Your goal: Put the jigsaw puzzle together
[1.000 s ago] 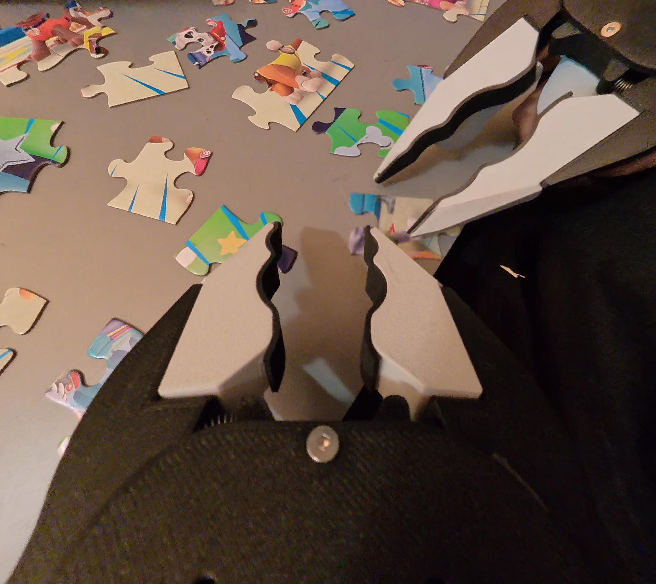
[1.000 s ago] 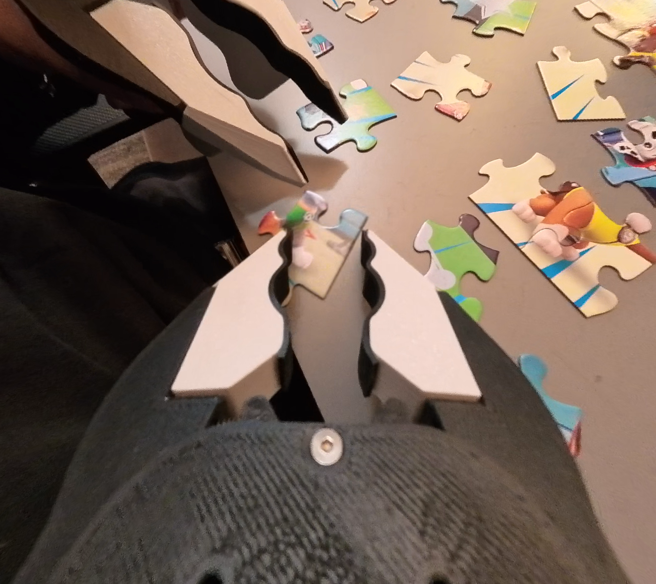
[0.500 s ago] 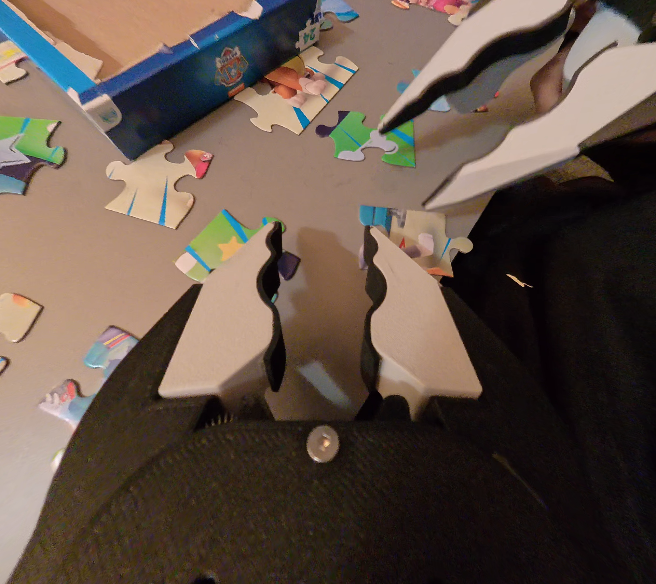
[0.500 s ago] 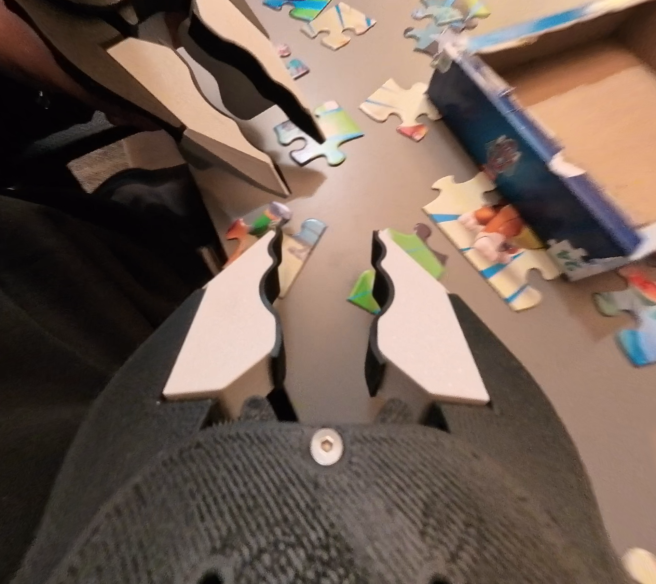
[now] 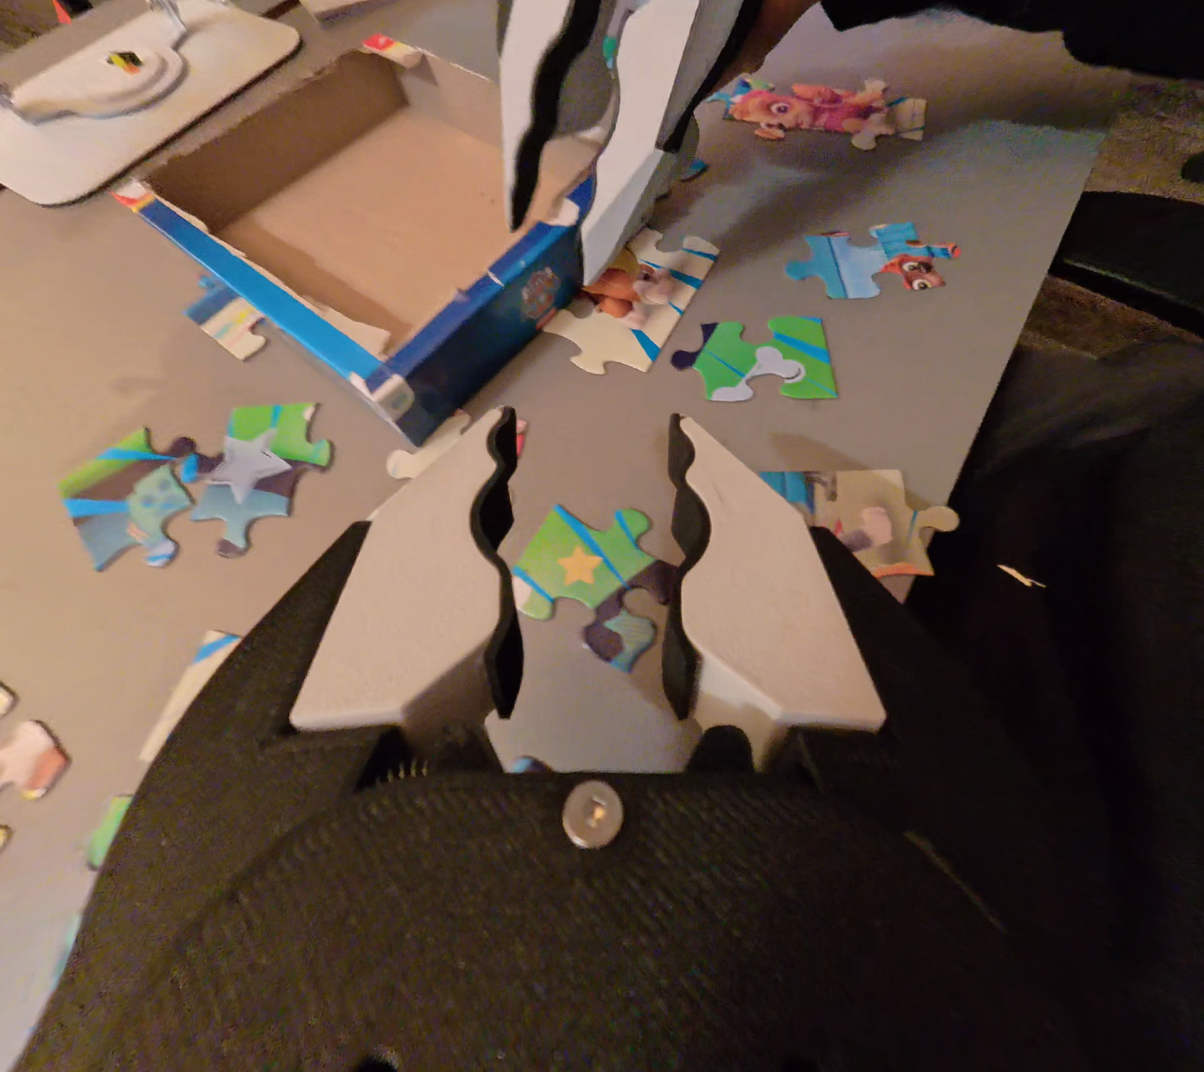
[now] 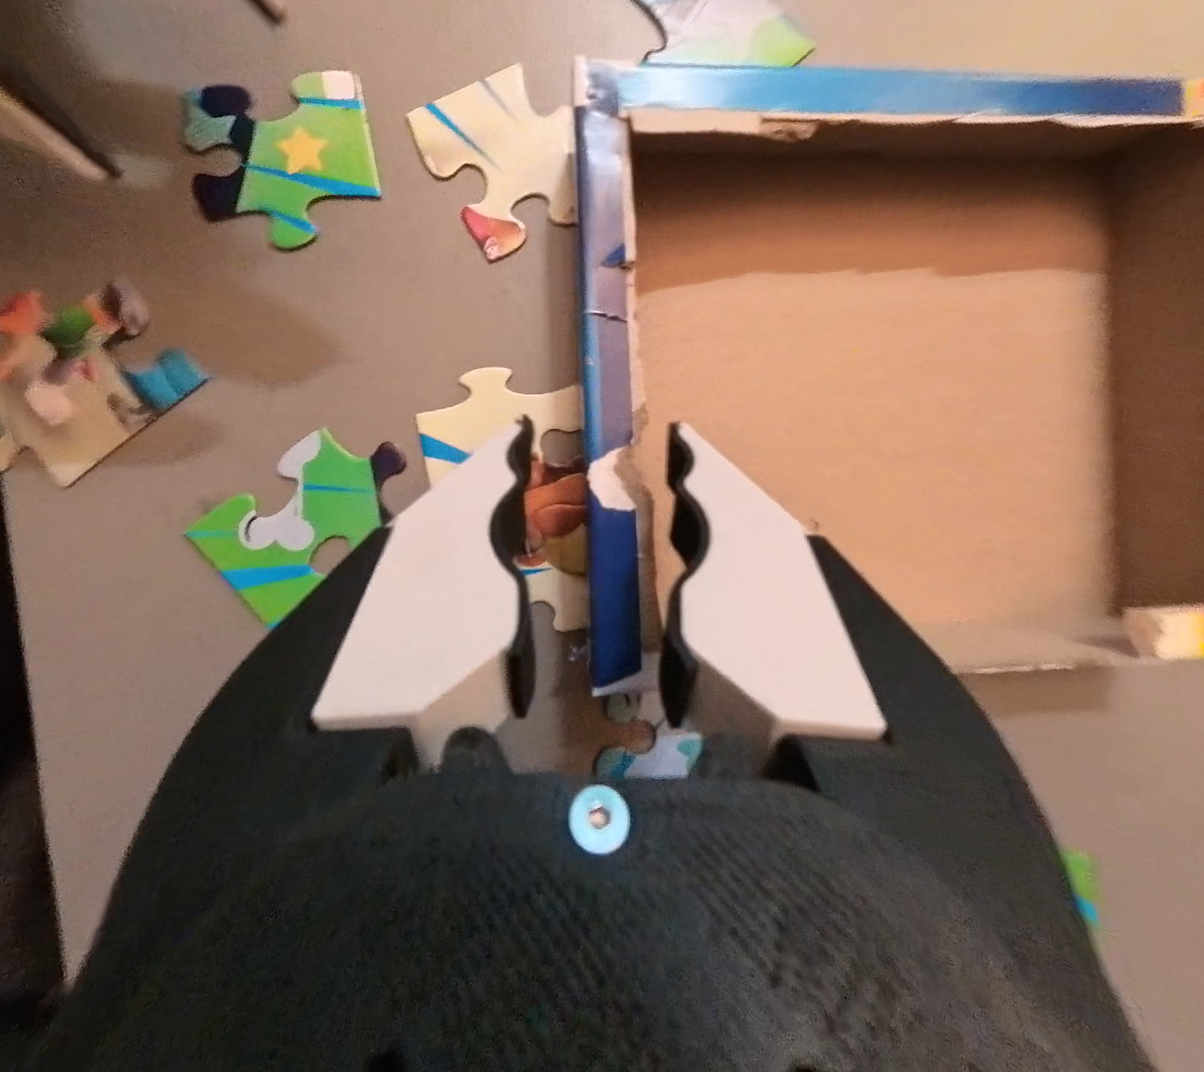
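Left wrist view: the left gripper (image 5: 589,434) hovers low over the grey table (image 5: 912,206) with its jaws parted and nothing between the pads; a green star piece (image 5: 580,565) lies flat on the table in the gap, touching neither pad. The gripper's black body cuts off the lower part of the view, and its fingers hide part of a pale piece (image 5: 417,457) on the left and of a cream piece (image 5: 866,519) on the right. At the left edge a few pieces are only slivers (too cropped to count). Clear of the gripper, five loose pieces or joined pairs can be counted, among them a green bone piece (image 5: 769,360). The right gripper (image 5: 554,245) points down from above, straddling the near wall of the one open blue box (image 5: 469,317), and covers part of a cream dog piece (image 5: 638,298) beside the box.

Right wrist view: blurred throughout. The right gripper (image 6: 596,431) has its jaws spread on either side of the box wall (image 6: 609,552), with a gap on each side, so the wall is not pinched. The box (image 6: 847,89) shows bare brown card inside; its right end runs out of view. The box wall and left finger hide much of the dog piece (image 6: 547,500). Six pieces or clusters lie left of and beyond the box (the top ones cropped).
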A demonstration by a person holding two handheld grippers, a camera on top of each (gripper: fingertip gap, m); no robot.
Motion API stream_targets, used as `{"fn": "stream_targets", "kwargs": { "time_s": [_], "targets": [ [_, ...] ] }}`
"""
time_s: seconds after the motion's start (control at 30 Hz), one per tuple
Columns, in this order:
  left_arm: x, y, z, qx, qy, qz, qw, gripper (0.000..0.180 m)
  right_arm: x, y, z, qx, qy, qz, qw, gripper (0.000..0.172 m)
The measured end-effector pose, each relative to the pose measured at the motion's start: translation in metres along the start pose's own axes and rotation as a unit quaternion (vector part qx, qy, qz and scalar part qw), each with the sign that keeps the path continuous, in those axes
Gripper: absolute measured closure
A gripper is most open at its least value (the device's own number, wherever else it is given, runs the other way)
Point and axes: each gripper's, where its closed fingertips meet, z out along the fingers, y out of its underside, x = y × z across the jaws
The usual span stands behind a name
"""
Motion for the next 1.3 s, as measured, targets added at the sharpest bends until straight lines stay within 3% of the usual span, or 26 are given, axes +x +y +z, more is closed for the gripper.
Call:
{"fn": "stream_targets", "kwargs": {
  "time_s": [0.07,0.3,0.5,0.6,0.67,0.77,0.83,0.97,1.13,1.3],
  "targets": [
    [-0.011,-0.007,-0.001,0.007,0.011,0.021,1.0,0.129,0.001,0.0,-0.001,-0.015,-0.023,0.001,1.0,0.157],
    [-0.067,-0.062,0.007,0.078,-0.023,0.133,0.988,0.105,0.013,-0.03,-0.049,-0.027,-0.107,0.003,0.994,0.157],
    [-0.092,-0.109,0.022,0.097,0.033,0.239,0.966,0.086,0.059,-0.076,-0.121,0.003,-0.219,0.072,0.973,0.153],
    [-0.113,-0.134,0.033,0.117,0.024,0.272,0.955,0.104,0.084,-0.092,-0.14,0.019,-0.266,0.096,0.959,0.152],
    [-0.123,-0.146,0.042,0.127,0.033,0.279,0.951,0.134,0.102,-0.099,-0.144,0.032,-0.277,0.101,0.955,0.153],
    [-0.145,-0.158,0.057,0.125,0.032,0.258,0.958,0.135,0.139,-0.104,-0.143,0.063,-0.248,0.122,0.959,0.153],
    [-0.158,-0.167,0.065,0.127,0.045,0.234,0.963,0.135,0.168,-0.108,-0.145,0.103,-0.192,0.133,0.967,0.132],
    [-0.199,-0.187,0.082,0.123,0.083,0.148,0.978,0.135,0.211,-0.102,-0.163,0.167,-0.067,0.11,0.977,0.122],
    [-0.267,-0.197,0.108,0.119,0.086,0.081,0.986,0.133,0.228,-0.082,-0.17,0.209,-0.004,0.117,0.971,0.118],
    [-0.315,-0.2,0.118,0.102,0.038,0.073,0.991,0.131,0.239,-0.059,-0.158,0.206,0.048,0.124,0.97,0.114]
  ]
}}
